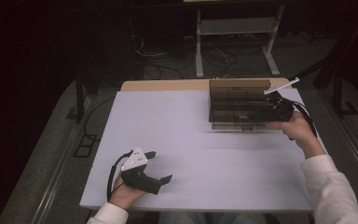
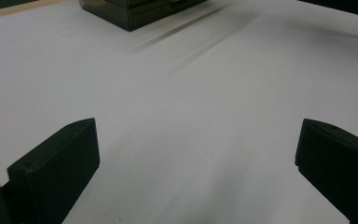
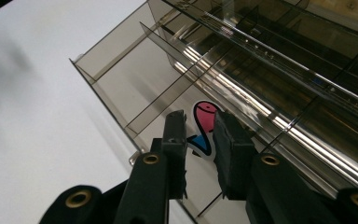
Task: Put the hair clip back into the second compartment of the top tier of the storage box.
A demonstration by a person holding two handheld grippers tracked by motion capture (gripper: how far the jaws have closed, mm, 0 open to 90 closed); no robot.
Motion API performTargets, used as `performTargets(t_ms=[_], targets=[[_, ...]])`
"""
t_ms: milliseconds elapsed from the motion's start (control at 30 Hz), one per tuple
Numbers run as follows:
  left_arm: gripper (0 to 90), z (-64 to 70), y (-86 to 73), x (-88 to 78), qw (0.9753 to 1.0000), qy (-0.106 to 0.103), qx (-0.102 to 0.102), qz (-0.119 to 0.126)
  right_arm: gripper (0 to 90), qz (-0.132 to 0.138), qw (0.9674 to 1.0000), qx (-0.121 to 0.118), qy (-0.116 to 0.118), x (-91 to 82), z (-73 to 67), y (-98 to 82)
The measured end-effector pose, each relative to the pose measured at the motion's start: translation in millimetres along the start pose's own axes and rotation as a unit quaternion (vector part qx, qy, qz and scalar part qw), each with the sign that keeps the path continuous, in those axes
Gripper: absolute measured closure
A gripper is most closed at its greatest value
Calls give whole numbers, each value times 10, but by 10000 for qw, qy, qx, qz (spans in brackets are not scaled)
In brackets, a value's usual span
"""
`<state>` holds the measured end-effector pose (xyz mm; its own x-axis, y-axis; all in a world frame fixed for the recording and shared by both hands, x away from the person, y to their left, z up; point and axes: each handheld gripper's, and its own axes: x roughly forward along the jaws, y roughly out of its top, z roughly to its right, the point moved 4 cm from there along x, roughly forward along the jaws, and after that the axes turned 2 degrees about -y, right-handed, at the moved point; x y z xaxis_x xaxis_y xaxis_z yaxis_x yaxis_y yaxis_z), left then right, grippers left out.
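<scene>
A smoky see-through compartment box (image 1: 235, 95) stands at the table's back right; its near corner is in the left gripper view (image 2: 135, 11). My right gripper (image 1: 262, 110) reaches into the box (image 3: 284, 79) from the right. Its jaws (image 3: 199, 116) stand narrowly apart, closed on a small oval piece (image 3: 204, 133) that is pink, blue and white-edged, just above a compartment floor. At the front left my left gripper (image 1: 161, 165) rests in the hand on the white table (image 1: 191, 140). Its jaws (image 2: 198, 135) are wide open over bare tabletop.
Thin dividers (image 3: 177, 84) split the box into several compartments close around the right jaws. A wooden strip (image 1: 168, 85) runs along the table's far edge. Beyond it are a metal frame (image 1: 235, 28) and cables on the floor.
</scene>
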<state>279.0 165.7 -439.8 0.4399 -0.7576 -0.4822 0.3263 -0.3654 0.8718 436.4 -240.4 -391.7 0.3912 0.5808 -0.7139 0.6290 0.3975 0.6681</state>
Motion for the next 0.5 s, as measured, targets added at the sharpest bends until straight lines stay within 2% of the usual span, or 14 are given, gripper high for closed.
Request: performTargets(t_ms=[333, 500], targets=[[0, 3, 1, 2, 10000, -3, 13, -6, 728, -81, 10000, -26, 12, 77, 4, 1], [0, 5, 0, 2, 10000, -12, 8, -11, 630, -116, 9999, -4, -29, 83, -3, -5]])
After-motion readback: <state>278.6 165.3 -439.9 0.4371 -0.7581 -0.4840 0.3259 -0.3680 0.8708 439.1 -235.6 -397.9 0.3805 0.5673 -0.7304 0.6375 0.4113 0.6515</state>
